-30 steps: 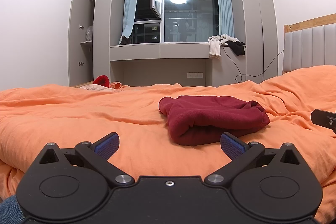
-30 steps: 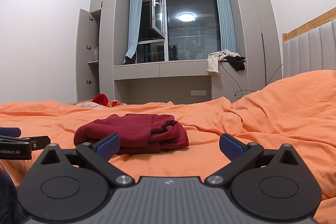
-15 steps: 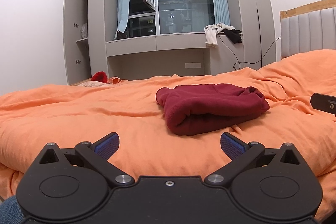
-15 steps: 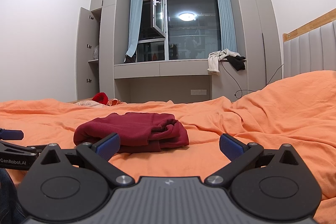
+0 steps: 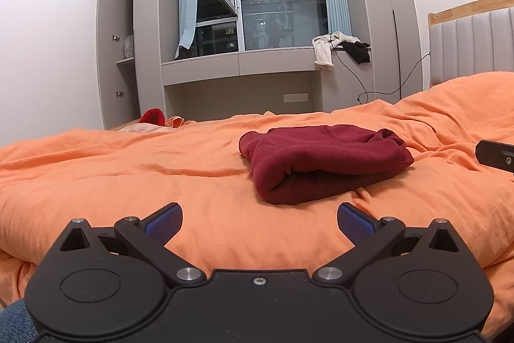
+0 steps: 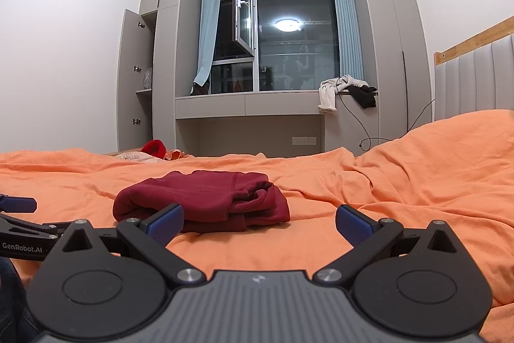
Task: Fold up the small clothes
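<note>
1. Left wrist view: the left gripper [image 5: 259, 219] hangs low over the orange duvet [image 5: 135, 182] with its blue-padded fingers [image 5: 163, 221] spread wide and nothing between them. The maroon garment [image 5: 321, 161] lies ahead and a little to the right, well clear of the fingertips, already doubled over into a thick bundle with a rounded fold facing the camera. A dark corner of the other tool shows at the right edge.

2. Right wrist view: the right gripper [image 6: 259, 219] is likewise fully spread and holds nothing. The maroon garment [image 6: 205, 201] sits ahead and to the left on the orange duvet [image 6: 401, 192]; the left-hand pad overlaps its near edge in the picture, but contact cannot be confirmed. The left gripper's arm shows at the far left.

3. Step in hand, as a judgement: the garment looks folded and released, so this reads as the pause at the end of one fold, or before a tidy-up.

4. Next move, if any: both tools would need to close in on the bundle's loose right-hand edges and pinch the layers together, or turn toward the small red item [image 6: 154, 147] at the far edge of the bed.
</note>
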`<move>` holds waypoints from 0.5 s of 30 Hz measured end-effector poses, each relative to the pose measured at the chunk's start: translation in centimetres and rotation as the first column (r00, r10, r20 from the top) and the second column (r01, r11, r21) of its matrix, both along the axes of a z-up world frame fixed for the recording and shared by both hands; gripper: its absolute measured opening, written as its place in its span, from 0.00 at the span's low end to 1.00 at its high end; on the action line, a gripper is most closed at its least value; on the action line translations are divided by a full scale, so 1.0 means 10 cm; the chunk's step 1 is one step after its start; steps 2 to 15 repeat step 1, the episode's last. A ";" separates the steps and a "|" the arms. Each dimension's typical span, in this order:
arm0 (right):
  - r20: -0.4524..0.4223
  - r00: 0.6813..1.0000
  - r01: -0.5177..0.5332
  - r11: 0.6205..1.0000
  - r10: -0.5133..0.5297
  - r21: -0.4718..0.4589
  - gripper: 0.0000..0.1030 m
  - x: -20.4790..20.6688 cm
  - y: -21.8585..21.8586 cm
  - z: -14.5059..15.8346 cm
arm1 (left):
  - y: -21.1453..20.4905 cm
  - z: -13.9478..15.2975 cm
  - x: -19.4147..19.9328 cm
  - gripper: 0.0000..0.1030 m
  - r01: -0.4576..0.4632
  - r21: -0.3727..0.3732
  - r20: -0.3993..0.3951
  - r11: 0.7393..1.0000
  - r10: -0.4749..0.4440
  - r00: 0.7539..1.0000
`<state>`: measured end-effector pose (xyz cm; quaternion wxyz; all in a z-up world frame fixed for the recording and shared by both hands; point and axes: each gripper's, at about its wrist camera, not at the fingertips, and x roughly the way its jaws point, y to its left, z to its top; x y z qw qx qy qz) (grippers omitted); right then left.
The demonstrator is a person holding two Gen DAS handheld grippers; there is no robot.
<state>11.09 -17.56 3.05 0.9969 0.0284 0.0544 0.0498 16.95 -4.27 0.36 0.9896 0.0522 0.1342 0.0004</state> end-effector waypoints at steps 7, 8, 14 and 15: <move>0.000 1.000 0.000 1.000 0.000 -0.001 1.00 0.00 -0.01 0.00 | 0.00 0.00 0.00 1.00 0.000 0.001 -0.002 1.000 0.000 1.000; 0.000 1.000 0.000 1.000 0.000 -0.001 1.00 0.00 -0.01 0.00 | 0.00 0.00 0.00 1.00 0.000 0.001 -0.002 1.000 0.000 1.000; 0.000 1.000 0.000 1.000 0.000 -0.001 1.00 0.00 -0.01 0.00 | 0.00 0.00 0.00 1.00 0.000 0.001 -0.002 1.000 0.000 1.000; 0.000 1.000 0.000 1.000 0.000 -0.001 1.00 0.00 -0.01 0.00 | 0.00 0.00 0.00 1.00 0.000 0.001 -0.002 1.000 0.000 1.000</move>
